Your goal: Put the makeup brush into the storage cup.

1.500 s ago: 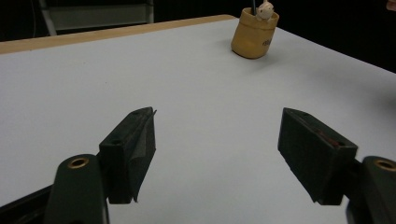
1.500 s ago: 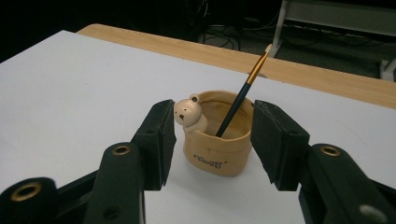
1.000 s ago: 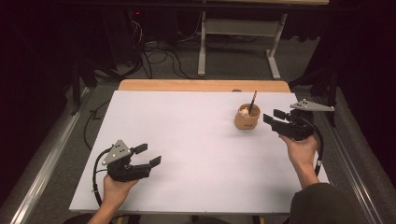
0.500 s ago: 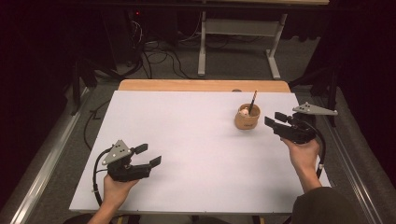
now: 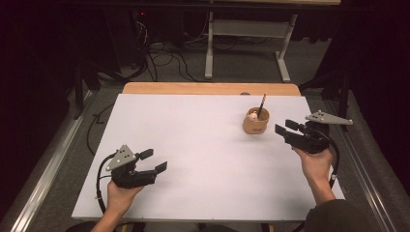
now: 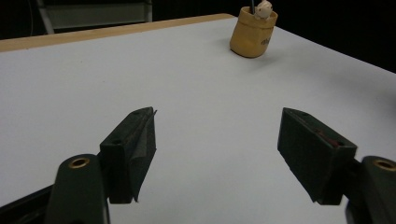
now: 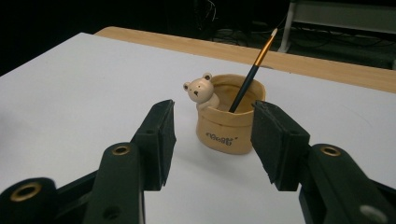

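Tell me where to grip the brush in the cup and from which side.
Grip the brush on its bare upper handle, above the cup rim, coming from above. It leans away from the bear, so tilt the right gripper fingers to match; its lower end is hidden inside.

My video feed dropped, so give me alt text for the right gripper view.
The right tongs, open, frame a tan cup standing on the white table. A bear figure peeks over the rim, and a brush leans inside.

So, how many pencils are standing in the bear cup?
1. A single pencil leans inside the bear cup on the table's right side, its tip pointing up and away. The cup's inside is partly hidden, so something shorter could sit unseen.
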A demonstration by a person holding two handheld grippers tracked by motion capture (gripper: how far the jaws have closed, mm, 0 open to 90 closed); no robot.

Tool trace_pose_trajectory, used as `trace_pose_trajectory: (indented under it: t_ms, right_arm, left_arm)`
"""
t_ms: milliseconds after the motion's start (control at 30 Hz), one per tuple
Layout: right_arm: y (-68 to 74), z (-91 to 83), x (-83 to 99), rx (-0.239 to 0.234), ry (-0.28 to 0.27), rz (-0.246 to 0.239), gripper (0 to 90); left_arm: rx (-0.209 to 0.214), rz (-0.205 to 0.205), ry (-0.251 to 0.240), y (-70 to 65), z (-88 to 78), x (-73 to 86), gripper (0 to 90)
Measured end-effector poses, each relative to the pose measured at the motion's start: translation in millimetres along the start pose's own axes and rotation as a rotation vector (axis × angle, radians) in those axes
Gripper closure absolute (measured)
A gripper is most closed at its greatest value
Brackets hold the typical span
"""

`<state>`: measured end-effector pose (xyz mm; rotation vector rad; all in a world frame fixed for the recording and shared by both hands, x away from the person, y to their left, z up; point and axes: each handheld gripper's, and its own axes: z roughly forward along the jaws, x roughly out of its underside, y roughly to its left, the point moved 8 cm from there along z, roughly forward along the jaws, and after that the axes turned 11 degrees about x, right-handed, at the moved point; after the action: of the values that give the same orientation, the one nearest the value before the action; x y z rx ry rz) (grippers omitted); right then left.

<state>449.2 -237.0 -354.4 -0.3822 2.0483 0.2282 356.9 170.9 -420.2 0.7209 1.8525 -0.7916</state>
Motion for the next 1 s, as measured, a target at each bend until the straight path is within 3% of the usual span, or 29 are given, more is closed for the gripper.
trace_pose_trajectory:
  t_ms: [1000]
  right_arm:
    - [19.7,-12.4,9.6,-0.058,-0.024,-0.013,51.0]
  left_arm:
    - [0.002,0.000,0.002,-0.3,0.4,0.2,28.3]
